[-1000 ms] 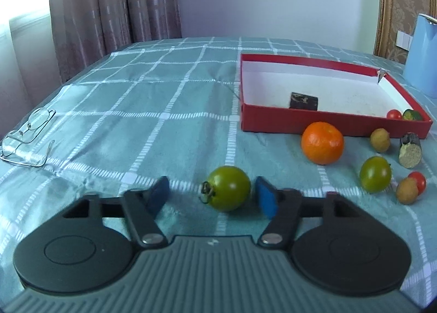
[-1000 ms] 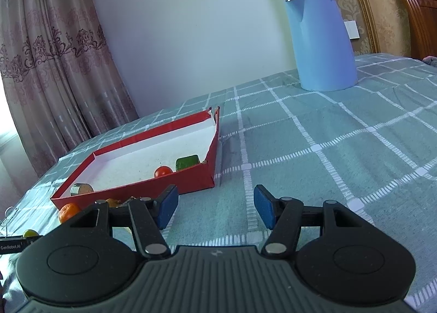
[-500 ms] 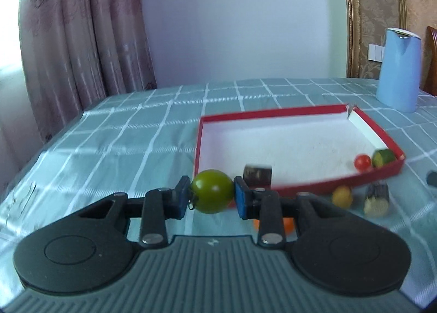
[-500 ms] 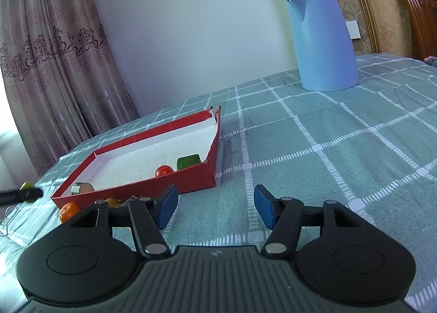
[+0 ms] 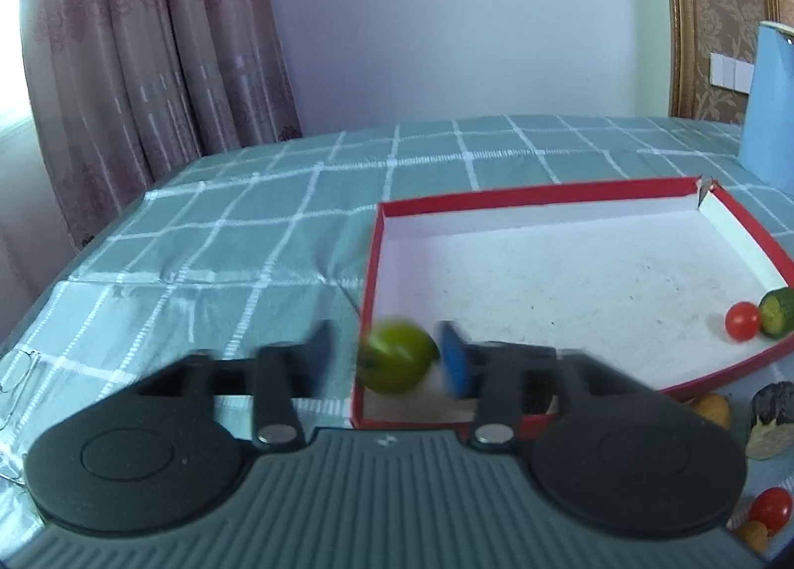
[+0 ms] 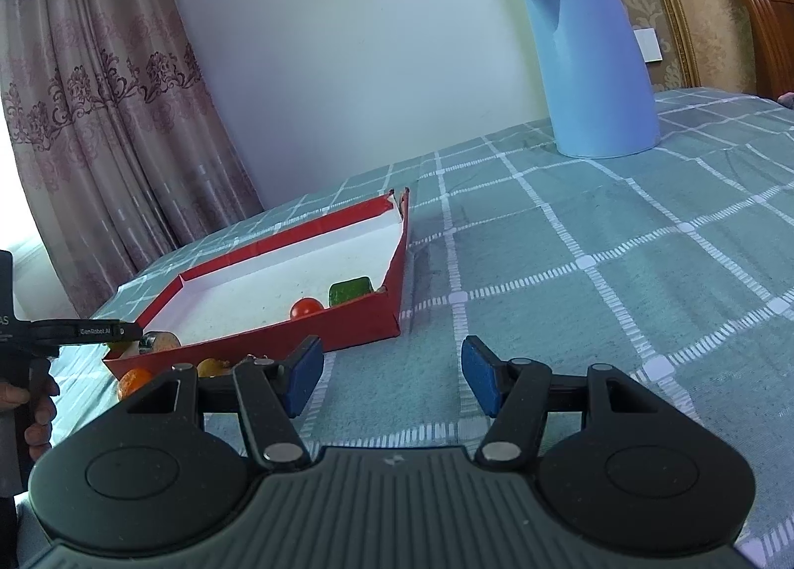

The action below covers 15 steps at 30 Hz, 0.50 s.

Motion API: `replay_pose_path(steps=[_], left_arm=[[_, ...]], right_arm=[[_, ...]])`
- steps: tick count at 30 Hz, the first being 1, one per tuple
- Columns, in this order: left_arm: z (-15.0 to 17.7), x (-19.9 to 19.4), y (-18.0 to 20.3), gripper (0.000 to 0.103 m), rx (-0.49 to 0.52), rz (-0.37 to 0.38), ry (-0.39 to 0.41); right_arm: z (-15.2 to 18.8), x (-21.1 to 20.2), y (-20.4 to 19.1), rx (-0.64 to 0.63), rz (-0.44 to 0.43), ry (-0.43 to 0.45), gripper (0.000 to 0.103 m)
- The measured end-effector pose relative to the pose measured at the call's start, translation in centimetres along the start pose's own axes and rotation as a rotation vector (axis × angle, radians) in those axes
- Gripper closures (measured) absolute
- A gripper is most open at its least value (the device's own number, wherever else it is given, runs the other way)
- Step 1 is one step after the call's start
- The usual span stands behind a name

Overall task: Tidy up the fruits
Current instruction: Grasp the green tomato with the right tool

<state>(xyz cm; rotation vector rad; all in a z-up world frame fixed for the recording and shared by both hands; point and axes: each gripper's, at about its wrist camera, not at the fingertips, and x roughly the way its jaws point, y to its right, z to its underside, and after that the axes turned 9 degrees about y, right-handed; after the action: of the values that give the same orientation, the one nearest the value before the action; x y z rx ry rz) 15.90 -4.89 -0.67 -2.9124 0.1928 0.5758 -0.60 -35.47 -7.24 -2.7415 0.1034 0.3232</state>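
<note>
Opening left gripper (image 5: 387, 358) frees green tomato (image 5: 397, 354) (blurred) over red box (image 5: 546, 194).

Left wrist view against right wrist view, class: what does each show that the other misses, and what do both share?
Only the left wrist view shows the green tomato, blurred between the opening left tongs, free of the pads, at the near corner of the red box.

Only the right wrist view shows the open, empty right tongs, the orange and the person's hand.

Both show the box, cherry tomato, cucumber piece and blue kettle.
</note>
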Motion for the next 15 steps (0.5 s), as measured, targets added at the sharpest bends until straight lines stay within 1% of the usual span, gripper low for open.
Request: replay_pose_path(steps=[1,2,4,5,8,10,13,15], left_arm=[[-0.1,-0.7,-0.2,0.018,-0.004,-0.015,0.027],[-0.2,-1.3,-0.3,0.016,0.0,-0.023,0.055],[-0.3,-3.1,-0.5,0.016,0.01,-0.028,0.095],[-0.3,-3.9,-0.8,0.016,0.0,-0.026,0.104],[0.9,-6.5,-1.9,0.014,-0.04,-0.012,0.113],[2.0,-8.0,-2.6,0.013,-0.055,-0.026,0.116],[3.9,-9.8,-3.7,0.012,-0.082,-0.043,0.117],[5.0,-10.5,-4.4,0.01,-0.096,-0.057,0.116]], right_arm=[[0.0,0.0,0.0,-0.001,0.001,-0.001,0.042],[0.0,0.0,0.0,-0.002,0.001,-0.001,0.042],[0.0,0.0,-0.1,-0.007,0.004,-0.003,0.042],[0.0,0.0,-0.2,-0.01,0.005,-0.006,0.042],[0.0,0.0,-0.3,-0.016,0.006,-0.004,0.042],[0.0,0.0,-0.5,-0.025,-0.002,-0.007,0.042],[0.1,0.0,-1.4,-0.072,-0.018,-0.015,0.042],[0.3,-0.4,-2.4,-0.114,-0.056,-0.014,0.042]])
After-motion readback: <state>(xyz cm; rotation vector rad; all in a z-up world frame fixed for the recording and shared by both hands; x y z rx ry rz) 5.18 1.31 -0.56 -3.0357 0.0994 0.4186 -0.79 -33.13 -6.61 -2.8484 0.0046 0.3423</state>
